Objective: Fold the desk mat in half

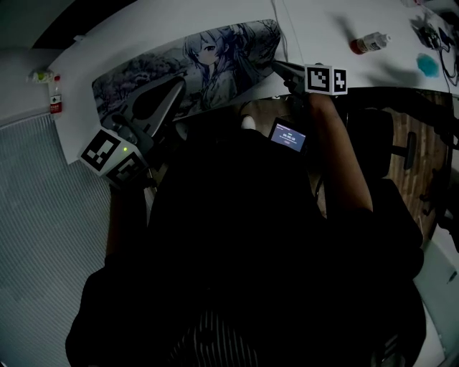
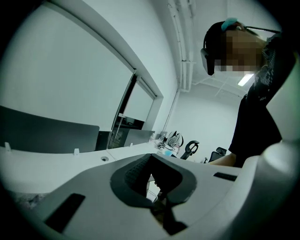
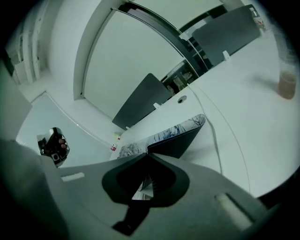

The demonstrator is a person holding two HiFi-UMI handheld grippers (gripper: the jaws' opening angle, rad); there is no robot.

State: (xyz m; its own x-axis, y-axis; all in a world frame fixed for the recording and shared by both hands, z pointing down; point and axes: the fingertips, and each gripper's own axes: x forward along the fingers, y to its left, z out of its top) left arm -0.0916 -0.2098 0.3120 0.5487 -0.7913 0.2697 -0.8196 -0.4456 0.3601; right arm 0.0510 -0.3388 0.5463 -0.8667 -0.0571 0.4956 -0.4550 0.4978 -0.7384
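Note:
The desk mat [image 1: 215, 57], printed with an anime figure, lies along the white desk [image 1: 323, 21]. My right gripper [image 1: 276, 66] is shut on the mat's near right corner. In the right gripper view that corner runs out from the jaws [image 3: 146, 157] lifted off the desk, so the mat's black underside [image 3: 176, 140] shows. My left gripper [image 1: 176, 86] hovers over the mat's near left part. In the left gripper view its pads [image 2: 133, 171] meet at the tips [image 2: 151, 161]. Whether any mat edge lies between them is hidden.
On the desk stand a red-capped bottle [image 1: 369, 43], a blue object [image 1: 427, 66] and cables [image 1: 445, 36] at the far right, and a small red-labelled bottle [image 1: 55, 97] at the left end. A cable [image 3: 220, 122] crosses the desk. An office chair [image 1: 380, 143] stands to my right.

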